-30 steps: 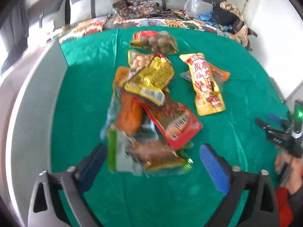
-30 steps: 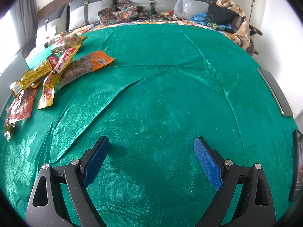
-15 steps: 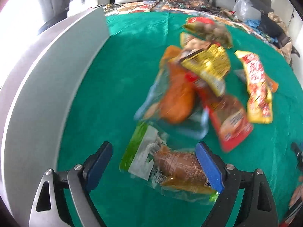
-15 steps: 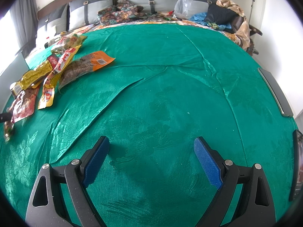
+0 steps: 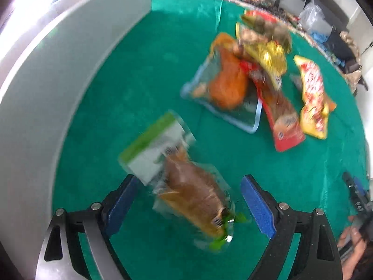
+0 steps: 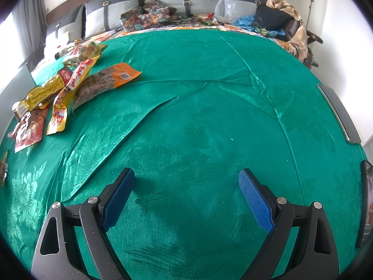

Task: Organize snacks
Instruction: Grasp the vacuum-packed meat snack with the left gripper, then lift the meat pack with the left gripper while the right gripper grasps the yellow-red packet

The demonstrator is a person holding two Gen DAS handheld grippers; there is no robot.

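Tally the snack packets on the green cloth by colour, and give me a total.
Green-and-white labelled clear packet: 1
Clear packet with orange meat: 1
Red packet: 1
Gold packet: 1
Yellow-and-red packet: 1
Orange packet: 1
Red-topped packet at the far end: 1
Total: 7 told apart; the blurred far end may hide more.

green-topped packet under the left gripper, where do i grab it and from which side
Probably from above, across its bulging brown middle. The green-topped packet lies flat on the cloth, apart from the pile, running diagonally between the open left gripper pads. The flat green end would likely fold; the middle gives the pads something to squeeze.
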